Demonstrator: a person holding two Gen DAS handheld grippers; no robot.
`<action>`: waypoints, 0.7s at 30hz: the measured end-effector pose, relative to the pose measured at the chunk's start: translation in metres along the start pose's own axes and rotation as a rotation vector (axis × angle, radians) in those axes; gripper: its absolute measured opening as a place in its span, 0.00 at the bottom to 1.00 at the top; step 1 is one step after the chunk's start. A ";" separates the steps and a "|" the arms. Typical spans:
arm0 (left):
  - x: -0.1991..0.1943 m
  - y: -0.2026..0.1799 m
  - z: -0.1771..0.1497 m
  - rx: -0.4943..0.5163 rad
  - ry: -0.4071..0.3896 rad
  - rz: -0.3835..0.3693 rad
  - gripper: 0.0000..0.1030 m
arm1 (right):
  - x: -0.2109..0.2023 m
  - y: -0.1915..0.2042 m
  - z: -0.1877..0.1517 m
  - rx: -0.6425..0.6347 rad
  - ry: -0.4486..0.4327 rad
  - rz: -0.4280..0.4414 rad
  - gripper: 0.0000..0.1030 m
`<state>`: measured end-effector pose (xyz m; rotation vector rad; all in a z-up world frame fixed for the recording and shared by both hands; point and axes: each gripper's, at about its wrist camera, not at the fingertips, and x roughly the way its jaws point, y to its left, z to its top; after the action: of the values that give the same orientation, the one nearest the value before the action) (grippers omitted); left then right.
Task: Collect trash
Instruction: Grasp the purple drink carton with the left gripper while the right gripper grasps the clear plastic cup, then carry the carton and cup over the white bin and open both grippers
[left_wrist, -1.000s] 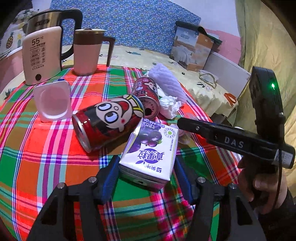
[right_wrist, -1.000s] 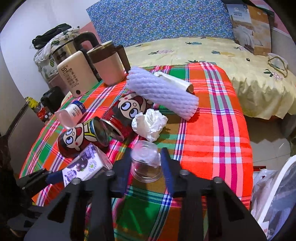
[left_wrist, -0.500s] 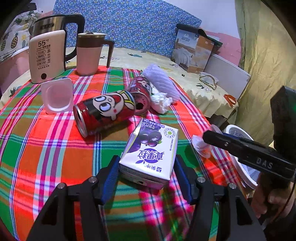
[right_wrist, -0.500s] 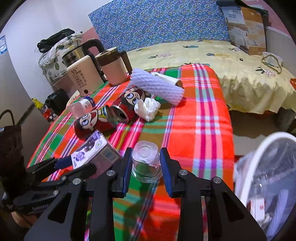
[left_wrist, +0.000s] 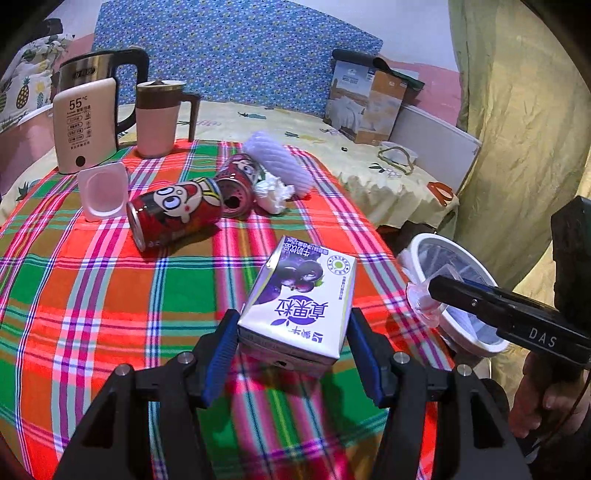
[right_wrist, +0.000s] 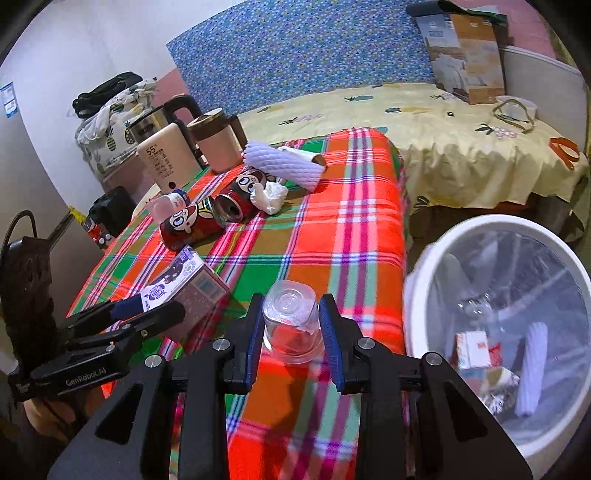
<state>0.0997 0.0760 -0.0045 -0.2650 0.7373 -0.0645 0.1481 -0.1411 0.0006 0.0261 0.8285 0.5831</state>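
Observation:
My left gripper (left_wrist: 291, 332) is shut on a purple and white juice carton (left_wrist: 301, 299), held above the plaid table; it also shows in the right wrist view (right_wrist: 184, 284). My right gripper (right_wrist: 291, 332) is shut on a clear plastic cup (right_wrist: 291, 321), held upside down over the table's right edge beside the white trash bin (right_wrist: 428, 266). The bin (left_wrist: 421, 247) holds several pieces of trash. Two red cartoon cans (left_wrist: 173, 210) (left_wrist: 238, 181), a crumpled tissue (left_wrist: 273, 190), a white foam sleeve (left_wrist: 280, 166) and a white yogurt cup (left_wrist: 103, 188) lie on the table.
A kettle (left_wrist: 85, 122) and a pink jug (left_wrist: 159, 116) stand at the table's far left. A bed with a yellow sheet (right_wrist: 424, 125) lies behind, with a cardboard box (right_wrist: 465, 55) on it. A curtain (left_wrist: 517, 147) hangs on the right.
Both grippers have pulled back from the pile toward the table's right edge with carton and cup. The trash bin has come into view beside the right gripper.

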 end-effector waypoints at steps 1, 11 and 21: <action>-0.002 -0.003 0.000 0.003 -0.002 -0.004 0.59 | -0.003 -0.002 -0.001 0.005 -0.004 -0.005 0.31; -0.002 -0.039 -0.004 0.051 0.005 -0.056 0.59 | -0.027 -0.019 -0.010 0.034 -0.046 -0.048 0.31; 0.007 -0.082 -0.001 0.113 0.020 -0.117 0.59 | -0.045 -0.043 -0.017 0.076 -0.082 -0.106 0.31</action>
<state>0.1066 -0.0041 0.0115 -0.1998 0.7347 -0.2198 0.1334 -0.2034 0.0091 0.0748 0.7670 0.4480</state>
